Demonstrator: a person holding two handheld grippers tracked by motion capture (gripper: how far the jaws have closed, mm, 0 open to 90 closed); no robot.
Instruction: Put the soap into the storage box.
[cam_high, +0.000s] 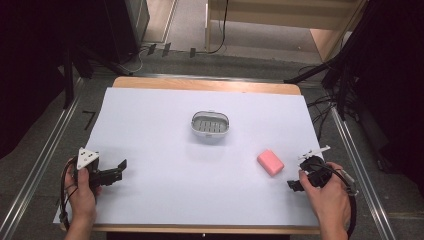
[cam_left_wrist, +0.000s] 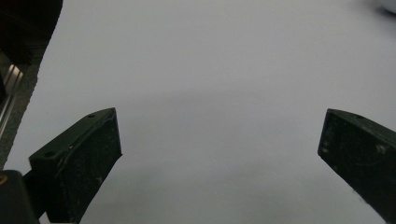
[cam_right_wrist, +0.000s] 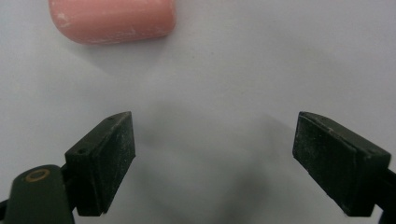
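A pink bar of soap (cam_high: 270, 162) lies on the white sheet at the right, apart from everything else. A small grey-white soap dish (cam_high: 210, 124) with a slotted floor stands near the middle, farther back. My right gripper (cam_high: 294, 185) is held just right of and nearer than the soap, open and holding nothing. In the right gripper view the soap (cam_right_wrist: 112, 19) lies ahead at the upper left, beyond the spread jaws of the right gripper (cam_right_wrist: 215, 135). My left gripper (cam_high: 121, 169) rests at the front left, open, with bare sheet between its jaws (cam_left_wrist: 219, 135).
The white sheet (cam_high: 165, 190) covers most of the wooden table (cam_high: 205, 85). Metal rails (cam_high: 30, 175) run along both sides. Dark stands and cables crowd the floor at the back and the right.
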